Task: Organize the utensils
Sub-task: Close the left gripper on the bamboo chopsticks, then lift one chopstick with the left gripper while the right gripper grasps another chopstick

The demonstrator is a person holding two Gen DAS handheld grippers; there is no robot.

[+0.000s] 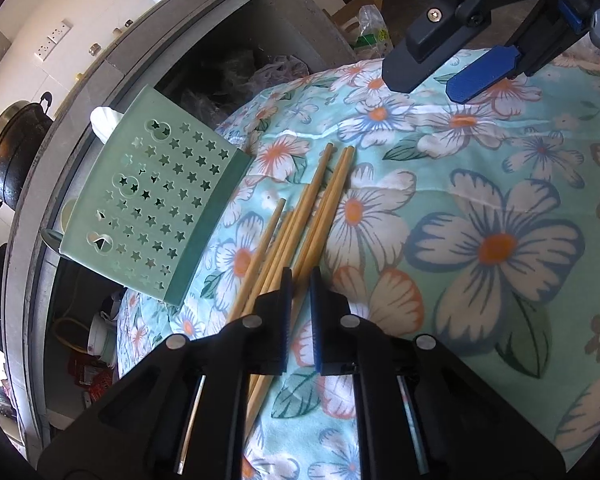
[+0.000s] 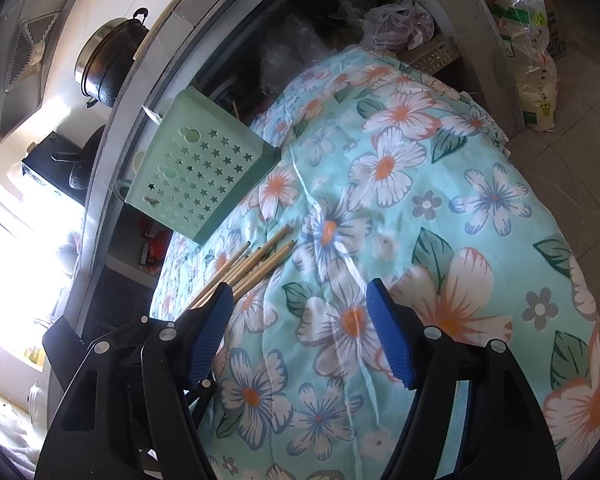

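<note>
Several wooden chopsticks (image 1: 300, 220) lie in a loose bundle on the floral cloth (image 1: 460, 200); they also show in the right wrist view (image 2: 256, 260). A pale green utensil holder (image 1: 152, 200) with star holes lies on its side at the cloth's left edge, also seen in the right wrist view (image 2: 204, 172). My left gripper (image 1: 300, 280) is low over the near ends of the chopsticks, its jaws narrowed around one or two of them. My right gripper (image 2: 300, 308) is open and empty above the cloth, and shows in the left wrist view (image 1: 440, 80) at the top right.
A grey counter edge (image 1: 60, 160) runs along the left with black pots (image 1: 16, 156) on it. Plastic bags (image 2: 536, 40) and boxes stand on the floor beyond the cloth. Clutter fills the shelf under the counter.
</note>
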